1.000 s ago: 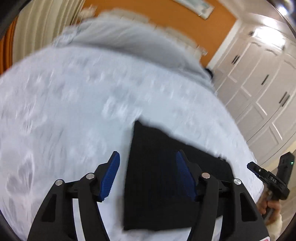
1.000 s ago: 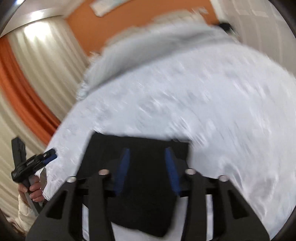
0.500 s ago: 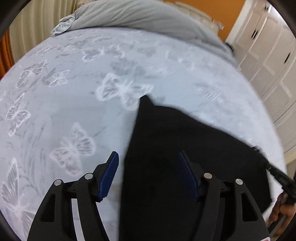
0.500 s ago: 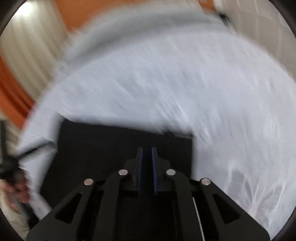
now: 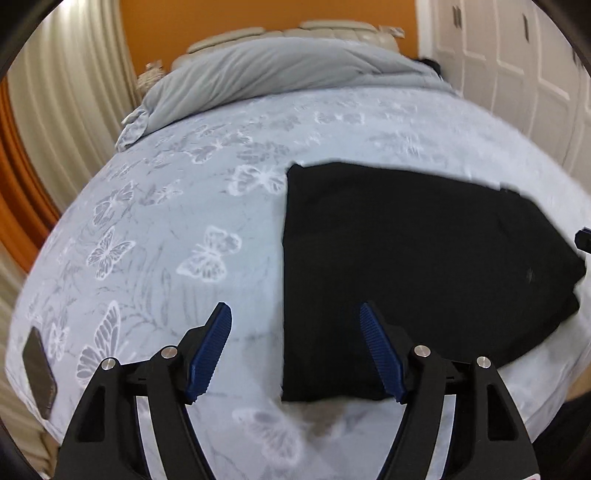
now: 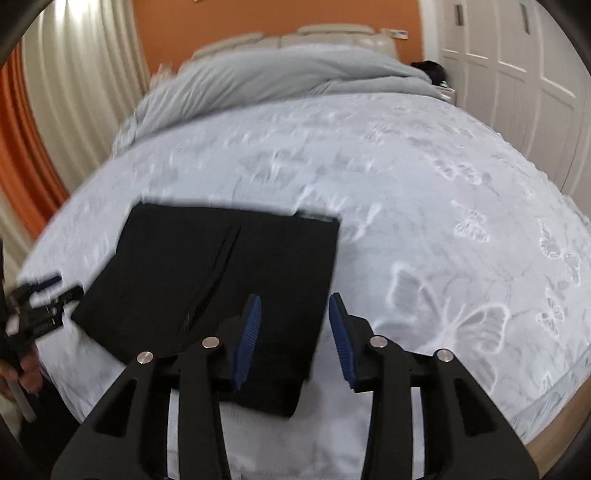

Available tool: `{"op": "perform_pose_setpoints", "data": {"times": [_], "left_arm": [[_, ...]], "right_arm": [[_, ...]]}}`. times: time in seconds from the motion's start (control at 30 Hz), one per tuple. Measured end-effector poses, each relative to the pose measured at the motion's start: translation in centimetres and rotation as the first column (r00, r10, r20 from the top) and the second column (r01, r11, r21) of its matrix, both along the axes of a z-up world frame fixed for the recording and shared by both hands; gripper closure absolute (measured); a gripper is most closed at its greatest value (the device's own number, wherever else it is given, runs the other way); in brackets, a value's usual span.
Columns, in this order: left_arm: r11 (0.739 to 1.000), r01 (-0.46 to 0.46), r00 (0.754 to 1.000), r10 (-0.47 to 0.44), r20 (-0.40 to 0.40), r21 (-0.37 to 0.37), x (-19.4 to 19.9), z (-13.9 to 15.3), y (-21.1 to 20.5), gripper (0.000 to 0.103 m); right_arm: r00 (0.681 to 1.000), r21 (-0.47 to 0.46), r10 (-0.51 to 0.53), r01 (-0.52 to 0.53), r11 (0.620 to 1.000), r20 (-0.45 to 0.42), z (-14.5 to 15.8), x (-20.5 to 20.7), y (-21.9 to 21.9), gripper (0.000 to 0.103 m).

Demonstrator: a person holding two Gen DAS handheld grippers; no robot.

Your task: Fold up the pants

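Right wrist view: my right gripper [image 6: 293,334] and left gripper [image 5: 295,354] are both opening, empty, over the folded pants [image 6: 221,280] at lower left; next, I judge, smoothing.

This is a bedroom in a home. A wide bed with a pale blue butterfly-print cover [image 5: 207,229] fills the view, with a grey rumpled duvet [image 5: 280,70] at a beige padded headboard [image 6: 332,35]. Around it stand an orange wall [image 5: 258,14], cream pleated curtains [image 5: 74,103] and white panelled wardrobe doors [image 6: 517,74].
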State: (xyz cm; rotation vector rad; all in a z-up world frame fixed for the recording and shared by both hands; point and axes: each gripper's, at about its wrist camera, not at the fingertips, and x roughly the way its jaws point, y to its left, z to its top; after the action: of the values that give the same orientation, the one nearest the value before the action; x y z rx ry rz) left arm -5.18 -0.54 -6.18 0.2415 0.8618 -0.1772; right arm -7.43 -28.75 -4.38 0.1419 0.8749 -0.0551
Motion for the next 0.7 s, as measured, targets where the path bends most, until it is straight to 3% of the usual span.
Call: {"op": "perform_pose_setpoints", "data": {"times": [0.07, 0.13, 0.2, 0.47, 0.7], "left_arm": [[1.0, -0.009, 0.999, 0.008, -0.051, -0.021, 0.3, -0.6, 0.2, 0.034], [0.999, -0.025, 0.996, 0.021, -0.088, -0.048, 0.3, -0.8, 0.5, 0.033], [0.998, -0.031, 0.994, 0.024, -0.105, -0.06, 0.2, -0.9, 0.6, 0.032], [0.999, -0.038, 0.995, 0.037, -0.09, -0.011, -0.3, -1.0, 0.0, 0.031], [0.999, -0.038, 0.995, 0.035, -0.095, -0.03, -0.2, -0.8, 0.0, 0.029]], "right_arm": [[0.998, 0.029, -0.047, 0.049, 0.998, -0.05, -1.5, 0.4, -0.3, 0.065], [0.997, 0.091, -0.068, 0.071, 0.993, -0.036, -1.3, 0.6, -1.1, 0.053], [0.995, 0.116, -0.101, 0.102, 0.988, -0.011, -1.0, 0.5, -1.9, 0.049], [0.991, 0.151, -0.131, 0.131, 0.98, -0.013, -0.8, 1.3, -1.6, 0.045], [0.993, 0.16, -0.114, 0.117, 0.98, -0.031, -0.9, 1.5, -1.1, 0.023]]}}
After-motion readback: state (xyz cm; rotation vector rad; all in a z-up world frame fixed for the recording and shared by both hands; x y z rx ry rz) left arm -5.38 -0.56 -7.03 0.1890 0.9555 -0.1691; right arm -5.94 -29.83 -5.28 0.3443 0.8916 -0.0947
